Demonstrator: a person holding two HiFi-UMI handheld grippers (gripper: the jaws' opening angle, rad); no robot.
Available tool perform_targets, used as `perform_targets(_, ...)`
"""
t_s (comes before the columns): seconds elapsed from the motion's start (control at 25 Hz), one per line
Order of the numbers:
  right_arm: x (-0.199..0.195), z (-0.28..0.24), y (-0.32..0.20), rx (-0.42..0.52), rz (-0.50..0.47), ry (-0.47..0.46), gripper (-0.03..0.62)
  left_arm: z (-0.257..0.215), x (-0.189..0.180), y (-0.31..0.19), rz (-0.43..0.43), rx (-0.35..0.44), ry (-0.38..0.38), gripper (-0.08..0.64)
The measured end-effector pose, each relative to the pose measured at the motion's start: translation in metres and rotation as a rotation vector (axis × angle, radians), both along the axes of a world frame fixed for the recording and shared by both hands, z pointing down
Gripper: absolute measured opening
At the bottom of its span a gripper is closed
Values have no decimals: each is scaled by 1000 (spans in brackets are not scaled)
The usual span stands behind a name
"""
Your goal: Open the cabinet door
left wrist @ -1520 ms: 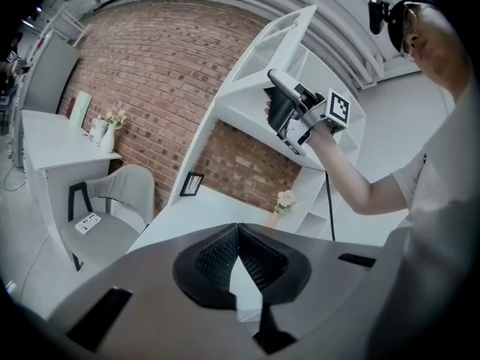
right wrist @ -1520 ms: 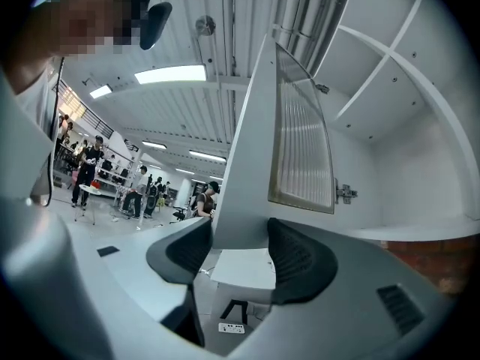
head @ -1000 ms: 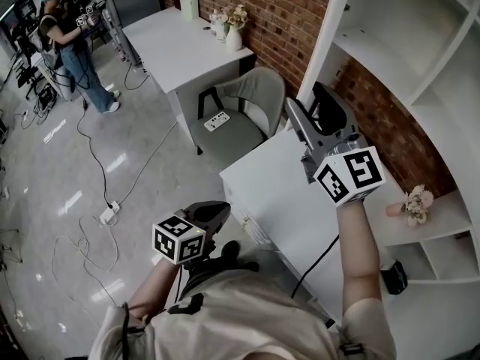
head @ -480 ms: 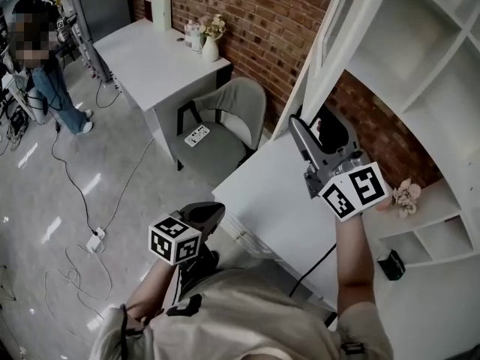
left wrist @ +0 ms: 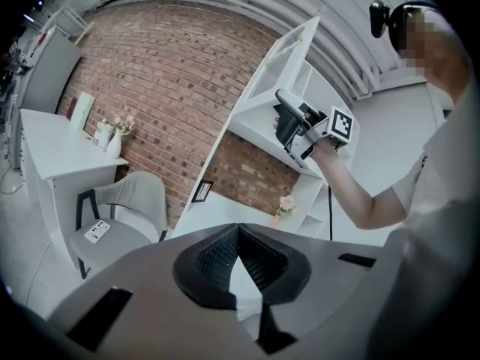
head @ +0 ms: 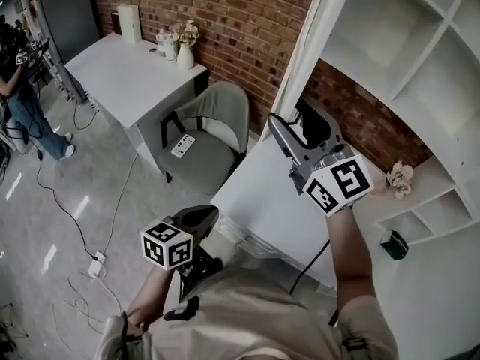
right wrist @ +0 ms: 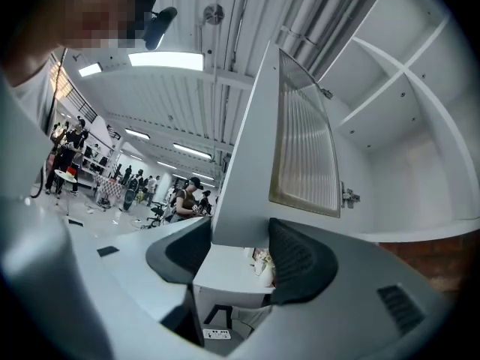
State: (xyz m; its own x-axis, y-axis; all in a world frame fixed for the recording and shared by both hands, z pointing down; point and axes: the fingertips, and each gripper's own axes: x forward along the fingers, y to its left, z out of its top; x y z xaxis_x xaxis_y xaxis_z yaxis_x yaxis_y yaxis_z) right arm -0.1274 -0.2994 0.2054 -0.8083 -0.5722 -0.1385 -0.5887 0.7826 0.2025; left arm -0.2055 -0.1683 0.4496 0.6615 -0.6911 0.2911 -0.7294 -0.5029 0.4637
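Head view: my right tool (head: 292, 122) is raised to the lower edge of the cabinet door (head: 306, 58). The door stands angled out from the open shelves (head: 390, 43). My left tool (head: 202, 216) hangs low by the body, apart from the white surface (head: 262, 193).

Left gripper view: jaws together, nothing between them. Idle.

Right gripper view: jaws clamped across the door's lower free corner, ribbed glass panel (right wrist: 304, 148) just above.

Judgement: the opening swing is in hand, door part open. Next I'd follow the hinge's arc, wrist turning with the door, grip steady.
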Motion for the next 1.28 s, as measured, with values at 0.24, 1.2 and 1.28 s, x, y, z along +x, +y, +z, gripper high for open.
perform_targets(0.24,-21,-2,-2,20,50,3,253,4,-25,4,-27,-9,-13,15)
perform_targets(1.2,-82,1,-26,84,193,11,252,29,-89,21,-117,-63,52,15)
perform_targets(1.28,-84,1,-27,86,188,12,253,29,-91,21,-113,-65,53,15)
